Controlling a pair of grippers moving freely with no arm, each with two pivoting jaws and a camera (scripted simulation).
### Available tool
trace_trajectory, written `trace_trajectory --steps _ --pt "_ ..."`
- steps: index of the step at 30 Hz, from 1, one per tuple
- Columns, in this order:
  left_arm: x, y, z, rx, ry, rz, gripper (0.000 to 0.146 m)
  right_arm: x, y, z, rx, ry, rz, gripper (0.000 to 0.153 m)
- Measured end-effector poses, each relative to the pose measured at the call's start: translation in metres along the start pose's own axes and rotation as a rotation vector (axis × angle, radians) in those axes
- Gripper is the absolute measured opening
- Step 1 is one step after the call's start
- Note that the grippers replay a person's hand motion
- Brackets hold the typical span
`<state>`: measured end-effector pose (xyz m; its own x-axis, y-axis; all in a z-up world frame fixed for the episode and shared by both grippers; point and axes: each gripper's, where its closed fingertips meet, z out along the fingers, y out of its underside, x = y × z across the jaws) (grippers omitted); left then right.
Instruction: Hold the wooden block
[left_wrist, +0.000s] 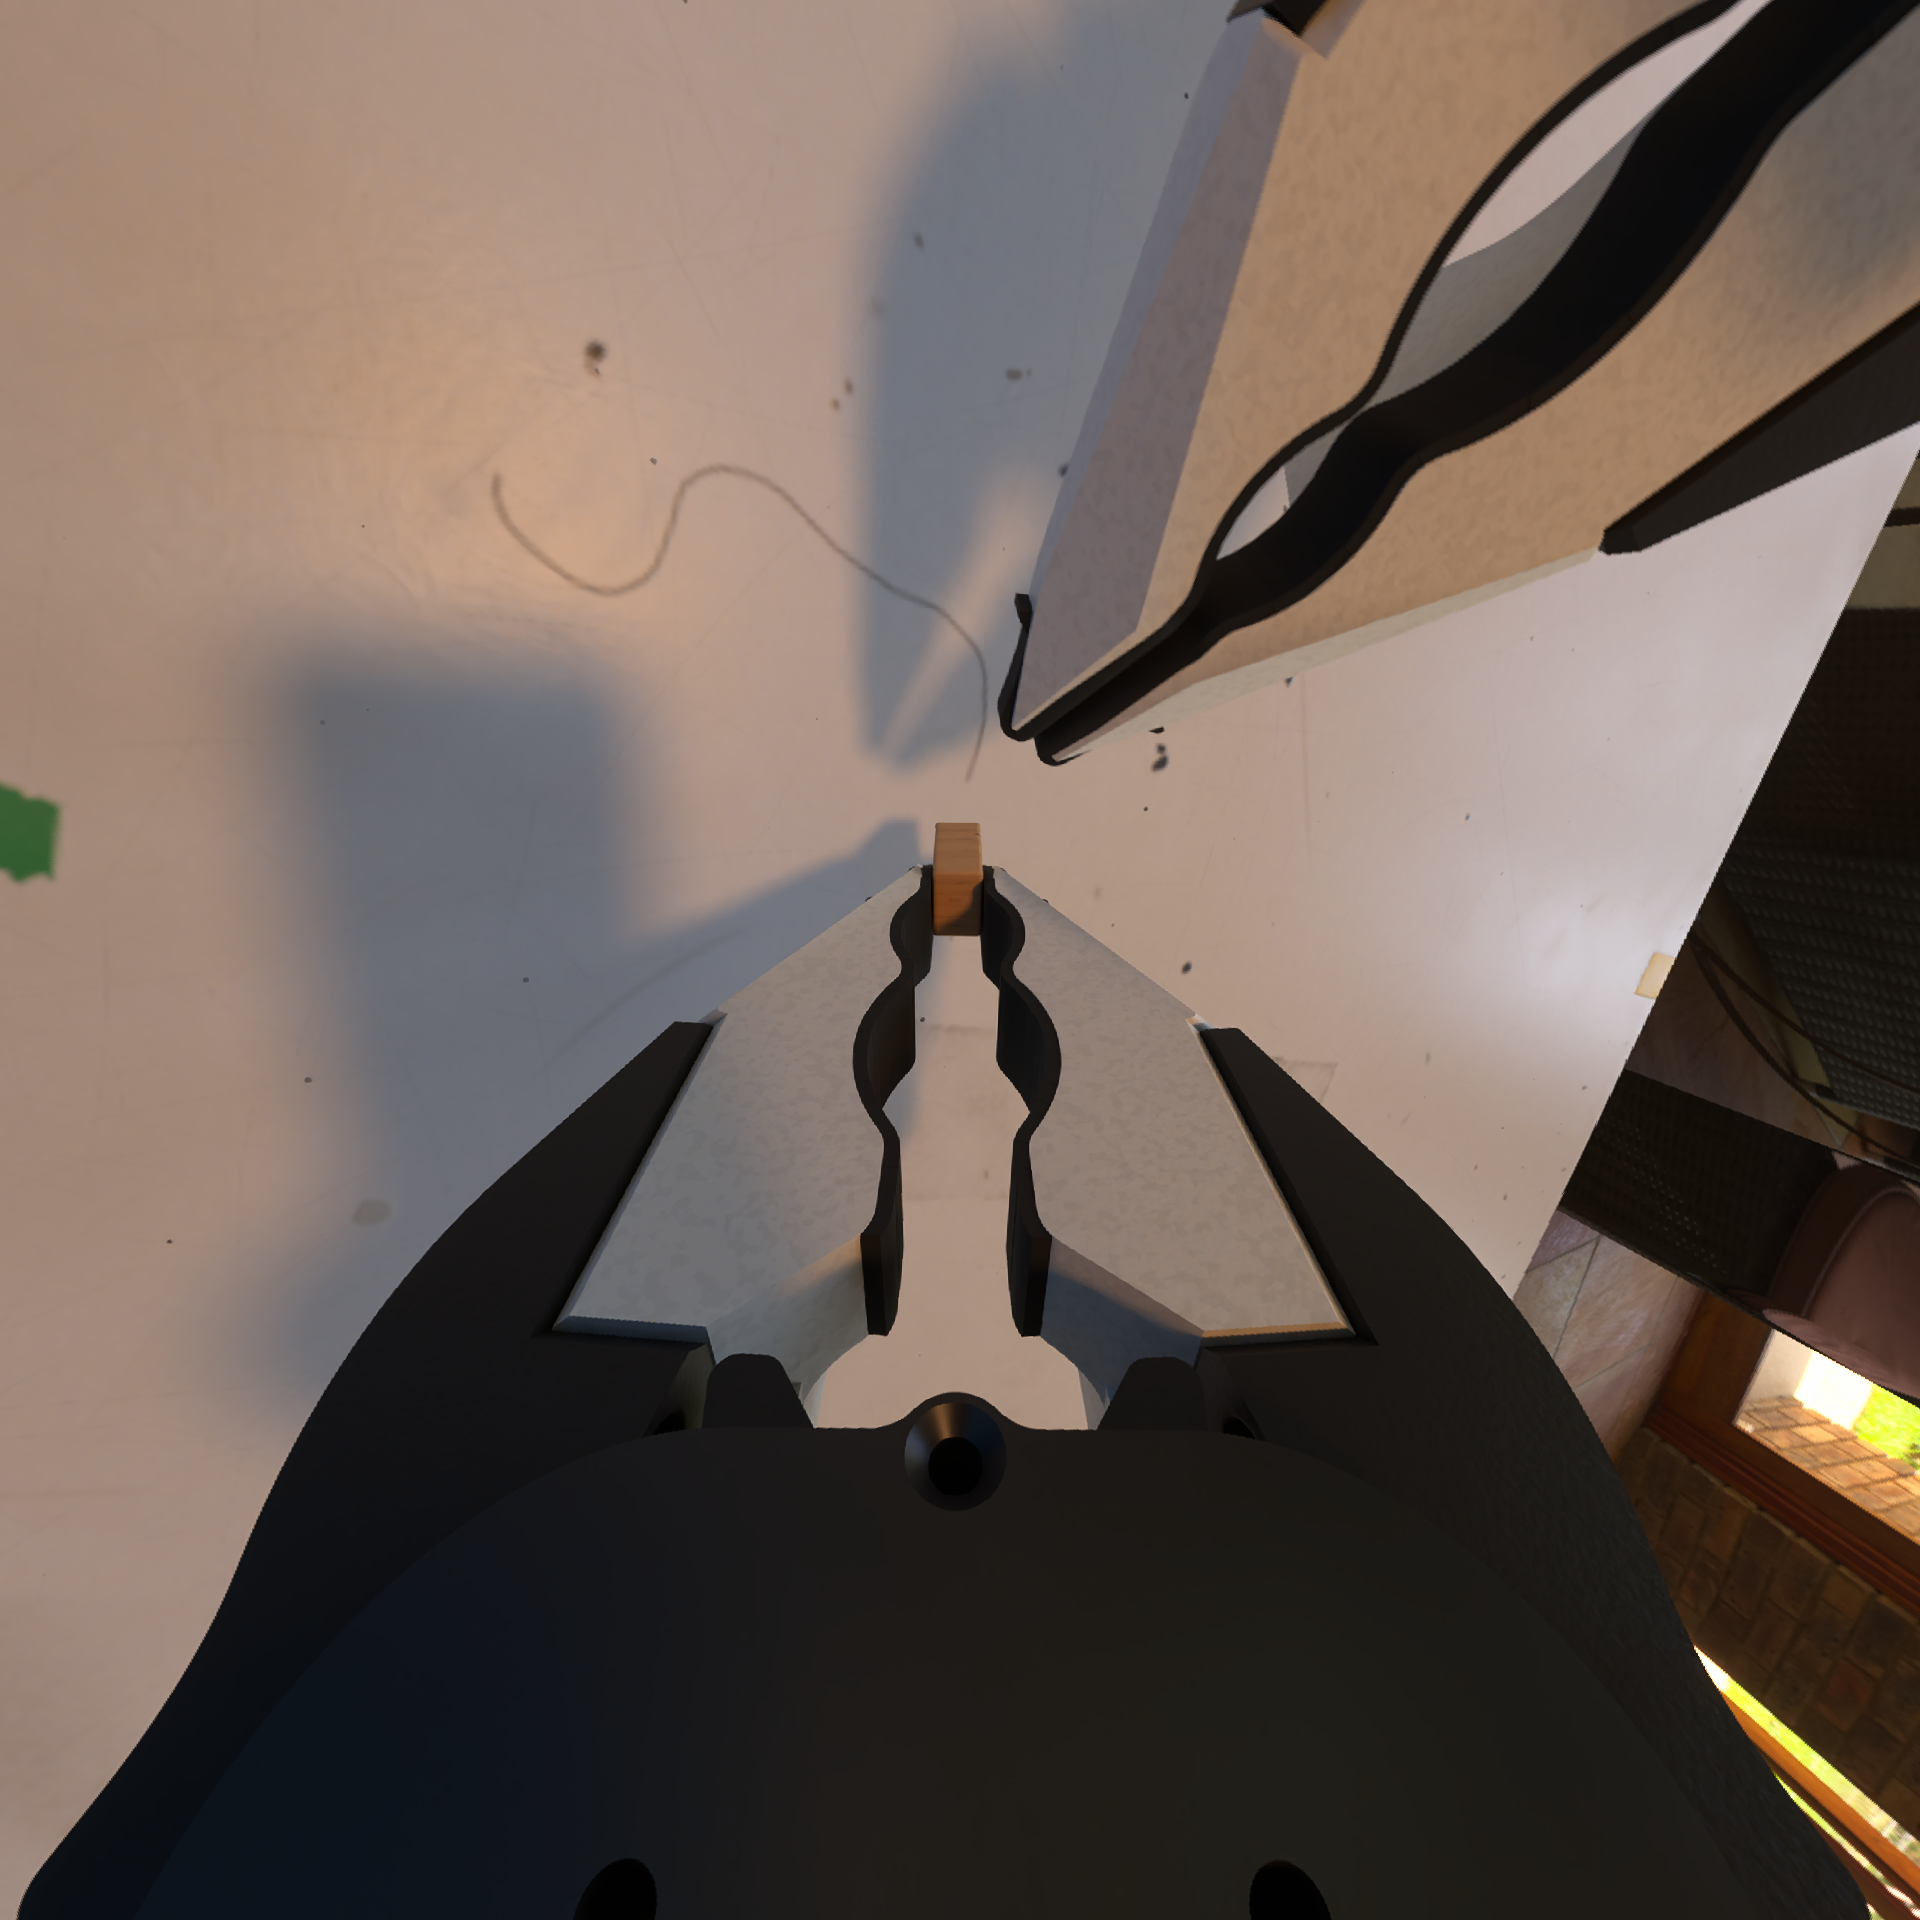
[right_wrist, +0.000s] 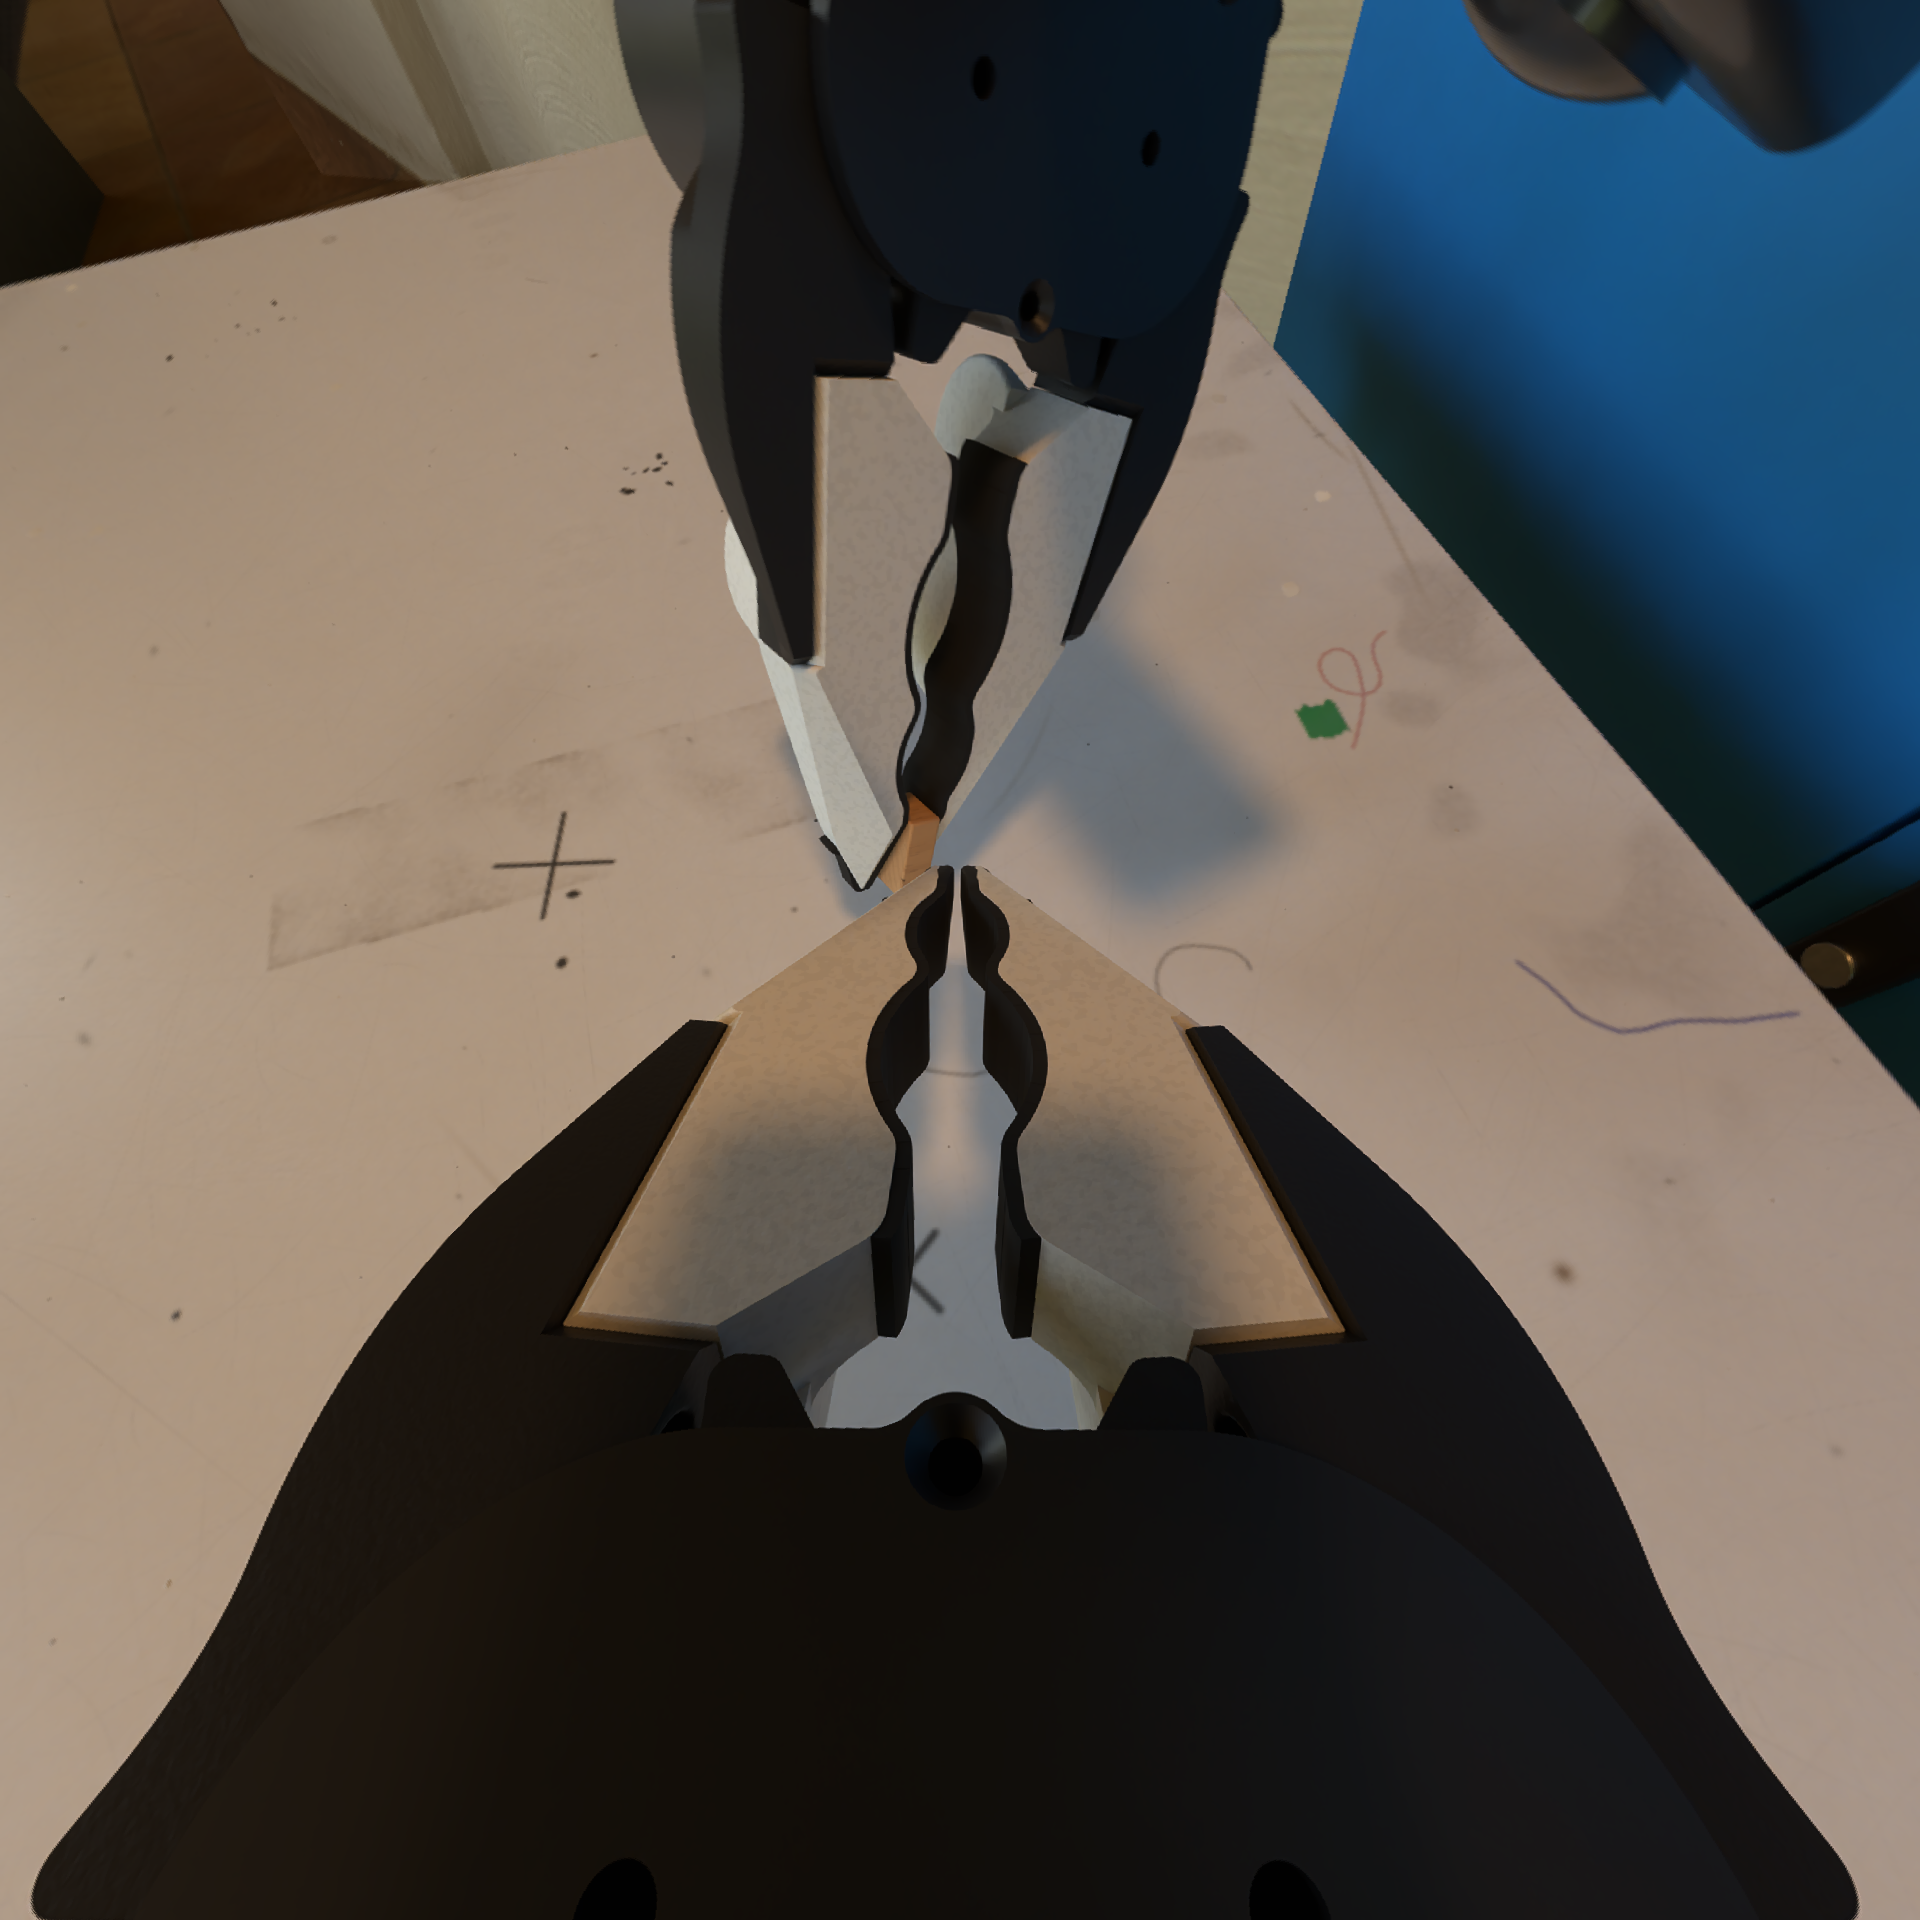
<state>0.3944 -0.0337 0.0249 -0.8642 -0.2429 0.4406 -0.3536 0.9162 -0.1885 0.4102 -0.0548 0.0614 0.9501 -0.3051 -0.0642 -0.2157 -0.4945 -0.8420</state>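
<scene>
A small wooden block (left_wrist: 956, 878) sits between the tips of my left gripper (left_wrist: 956, 883), which is shut on it just above the pale table (left_wrist: 416, 416). In the right wrist view the same block (right_wrist: 916, 847) shows as an orange sliver in the left gripper's tips (right_wrist: 899, 842), which point down at the table. My right gripper (right_wrist: 956, 883) is shut and empty, its tips just short of the block. In the left wrist view the right gripper (left_wrist: 1039, 727) reaches in from the upper right, its tips close above the block.
The table (right_wrist: 312, 623) carries pen marks, a cross (right_wrist: 554, 862) and a green patch (right_wrist: 1322, 720), also in the left wrist view (left_wrist: 26, 833). A blue cabinet (right_wrist: 1610, 416) stands past the right edge. The table edge (left_wrist: 1714, 831) runs along the right.
</scene>
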Motion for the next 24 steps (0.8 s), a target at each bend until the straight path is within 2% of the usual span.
trace_trajectory --steps 5,14,18,24 --pt "0.0015 -0.0003 0.0016 0.015 0.007 0.012 0.007 0.0025 0.0027 0.0002 0.003 -0.014 0.053 0.001" --pt "0.0013 -0.0002 0.0014 0.017 0.002 0.026 0.007 0.003 0.0025 -0.0002 0.007 -0.034 0.062 0.002" --pt "0.0026 -0.0002 0.0021 0.017 0.008 0.028 0.007 0.0026 0.0033 -0.0015 -0.007 -0.081 0.078 0.009" --pt "0.0038 -0.0021 0.0023 0.025 0.007 0.035 0.007 -0.0029 0.01 0.0013 -0.053 -0.139 0.068 0.003"
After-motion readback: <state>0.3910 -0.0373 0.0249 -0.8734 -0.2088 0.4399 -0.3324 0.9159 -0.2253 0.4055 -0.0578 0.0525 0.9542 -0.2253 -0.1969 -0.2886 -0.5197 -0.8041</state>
